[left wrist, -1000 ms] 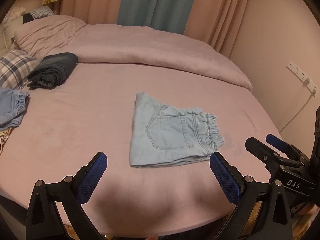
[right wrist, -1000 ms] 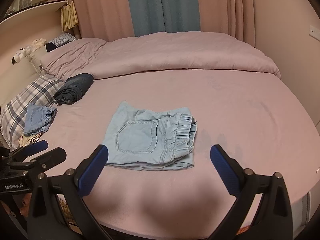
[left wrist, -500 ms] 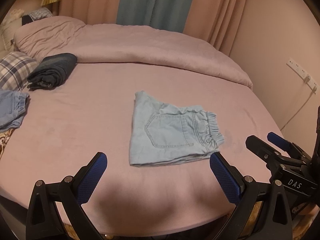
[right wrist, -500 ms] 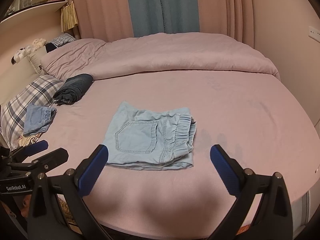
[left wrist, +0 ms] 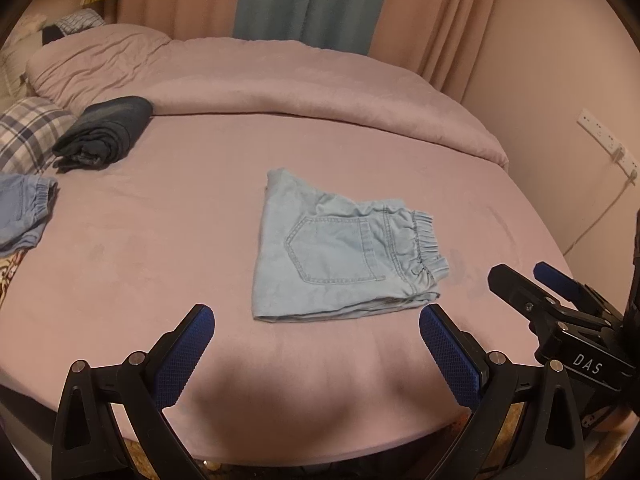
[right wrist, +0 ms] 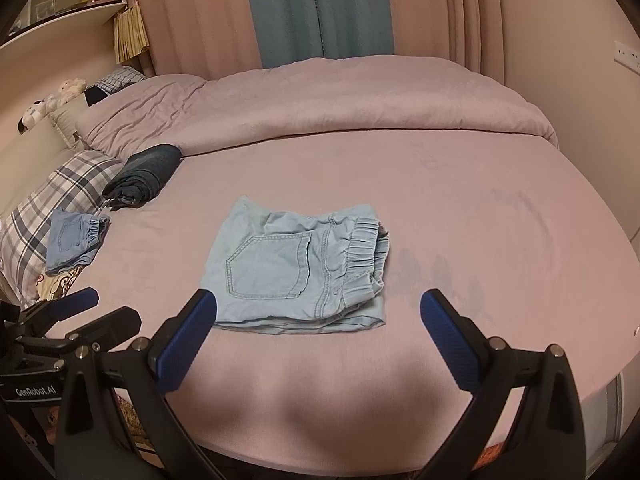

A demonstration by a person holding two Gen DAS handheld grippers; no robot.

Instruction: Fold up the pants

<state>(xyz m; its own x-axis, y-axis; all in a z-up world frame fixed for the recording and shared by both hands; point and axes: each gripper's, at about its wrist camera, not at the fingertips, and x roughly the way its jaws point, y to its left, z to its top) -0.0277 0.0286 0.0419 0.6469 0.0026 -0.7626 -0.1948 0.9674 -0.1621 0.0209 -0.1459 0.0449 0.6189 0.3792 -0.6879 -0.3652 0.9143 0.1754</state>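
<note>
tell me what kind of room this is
A bedroom, most likely. A wide bed with a pink sheet fills the view, a plaid pillow lies at its head, and long curtains hang behind. Folded light denim pants lie on the bed.

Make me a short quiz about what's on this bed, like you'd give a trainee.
1. True or false: the light jeans lie folded, pocket side up, on the bed.
2. Which best describes the left gripper and right gripper?
A. Both open, holding nothing
B. Both shut on the jeans
C. One open, one shut
3. Fill in: the dark folded garment lies beside the ____ pillow.

Key: 1 true; 2 A; 3 plaid.
</note>
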